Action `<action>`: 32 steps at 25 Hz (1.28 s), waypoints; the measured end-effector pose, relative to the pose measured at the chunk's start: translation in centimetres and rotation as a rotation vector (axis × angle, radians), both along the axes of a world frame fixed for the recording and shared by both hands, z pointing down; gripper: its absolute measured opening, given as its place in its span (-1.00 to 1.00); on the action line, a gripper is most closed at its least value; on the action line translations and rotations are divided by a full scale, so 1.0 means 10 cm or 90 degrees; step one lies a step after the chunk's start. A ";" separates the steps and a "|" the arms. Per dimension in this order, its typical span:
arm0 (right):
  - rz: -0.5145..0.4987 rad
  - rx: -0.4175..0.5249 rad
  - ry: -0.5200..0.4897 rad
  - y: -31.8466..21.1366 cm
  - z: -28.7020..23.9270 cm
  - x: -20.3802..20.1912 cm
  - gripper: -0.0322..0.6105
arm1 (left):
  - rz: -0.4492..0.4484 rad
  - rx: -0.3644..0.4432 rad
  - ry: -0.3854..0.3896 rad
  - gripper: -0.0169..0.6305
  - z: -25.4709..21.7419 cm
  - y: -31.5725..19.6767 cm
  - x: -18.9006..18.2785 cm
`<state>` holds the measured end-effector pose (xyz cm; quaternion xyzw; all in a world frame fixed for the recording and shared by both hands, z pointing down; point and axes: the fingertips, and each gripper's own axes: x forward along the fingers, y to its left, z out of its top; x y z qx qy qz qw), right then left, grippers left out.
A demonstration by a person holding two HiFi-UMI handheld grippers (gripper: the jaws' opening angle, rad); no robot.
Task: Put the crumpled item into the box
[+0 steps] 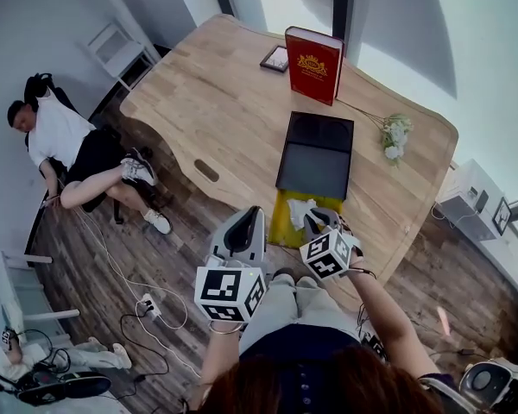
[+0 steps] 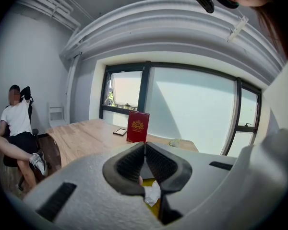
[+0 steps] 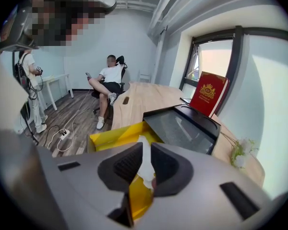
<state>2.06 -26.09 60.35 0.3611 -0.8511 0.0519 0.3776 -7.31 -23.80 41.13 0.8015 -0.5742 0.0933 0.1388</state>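
Two grippers are in view, and only the right gripper (image 3: 145, 151) carries the task's thing. Its jaws are clenched on the white crumpled paper-like item (image 3: 144, 166), which stands as a narrow strip in the gap between the pads, its long axis running along the jaws.

Position of the load: in the right gripper view the yellow open-topped cardboard box (image 3: 114, 138) lies directly behind and below the gripped item, with yellow interior showing on both sides of it. The head view agrees: the item (image 1: 300, 211) sits inside the outline of the box (image 1: 281, 228), with the right gripper (image 1: 316, 223) just beside it on the person's side. The item is therefore over the box mouth, not beside it. No view shows whether it touches the box floor.

The left gripper (image 2: 144, 147) has its jaws together with nothing between them. It hangs near the box's left wall (image 1: 255, 213), and the item (image 2: 152, 194) shows only beyond its jaws.

The box stands at the near edge of the pale wooden counter (image 1: 198, 93). A flat black rectangular tray (image 1: 315, 155) touches or nearly touches its far side.

Judgement: the deciding relation is vertical. The box opening is straight below the load, so the coming move appears to need only a short descent and a release by the right gripper, with no sideways travel. The left gripper is not needed.
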 end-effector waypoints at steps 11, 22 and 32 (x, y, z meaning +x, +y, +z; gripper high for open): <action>0.088 0.052 -0.103 0.12 -0.54 0.09 -0.77 | 0.016 0.008 -0.003 -0.84 -0.03 0.18 0.10; 0.153 0.098 -0.111 0.40 -0.92 0.17 -0.81 | 0.068 0.028 0.000 -0.84 -0.15 0.47 0.06; 0.215 0.130 -0.199 0.81 -1.38 0.10 -0.82 | 0.109 0.057 0.008 -0.84 -0.30 0.78 -0.03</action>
